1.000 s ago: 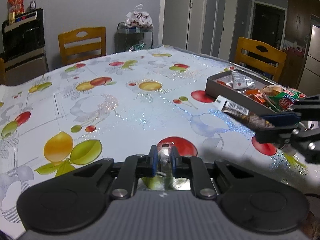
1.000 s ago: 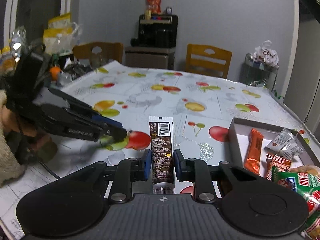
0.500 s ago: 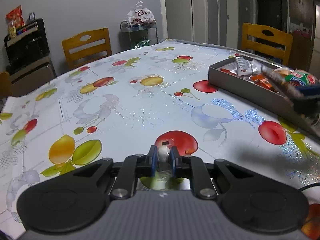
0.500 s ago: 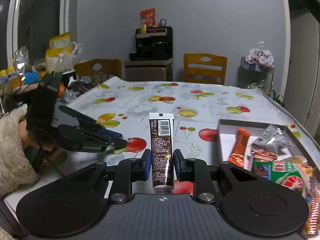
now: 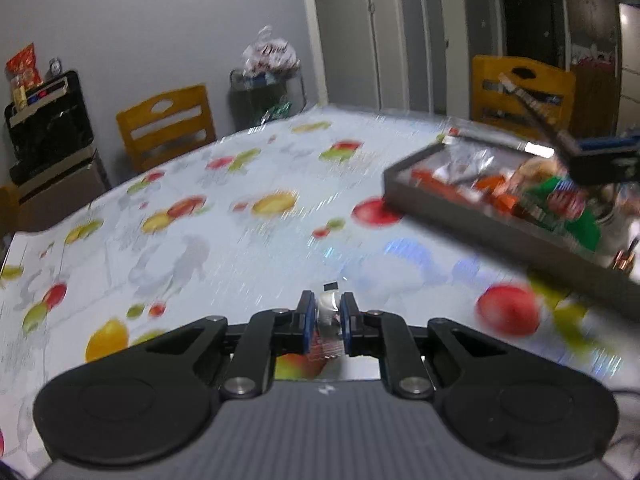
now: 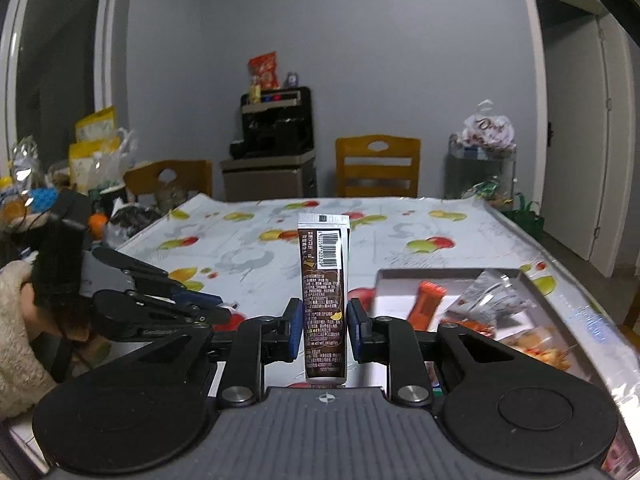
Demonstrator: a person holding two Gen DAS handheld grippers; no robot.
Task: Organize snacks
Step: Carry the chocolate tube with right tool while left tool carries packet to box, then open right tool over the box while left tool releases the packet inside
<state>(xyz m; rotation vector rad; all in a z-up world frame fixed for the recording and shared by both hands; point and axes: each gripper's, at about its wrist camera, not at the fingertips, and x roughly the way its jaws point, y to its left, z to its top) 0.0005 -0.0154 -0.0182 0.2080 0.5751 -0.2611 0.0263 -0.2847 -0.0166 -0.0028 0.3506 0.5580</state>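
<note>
Presently the right gripper (image 6: 323, 330) is clamped on a brown snack tube (image 6: 324, 300), its blue pads pressing the lower body from both sides so the tube stands out forward along the fingers, crimped end and barcode farthest from the tool. Holding it low leaves the long free end clear to be laid down first, in my judgement. Ahead and to the right of these tongs lies the grey tray (image 6: 536, 280), already holding an orange wrapper (image 6: 426, 306) and a clear packet (image 6: 486, 298); the tube is not yet over it.

The left gripper (image 5: 325, 322) is fully closed on a small silvery packet (image 5: 328, 312), pinched at its edge, presumably because it is thin. Its contents are too blurred to identify. Ahead and right of it sits the same tray (image 5: 472, 220), with the right tongs and tube crossing above its far side. Both tools hang above the fruit-print tablecloth (image 5: 224, 240), near each other.
</note>
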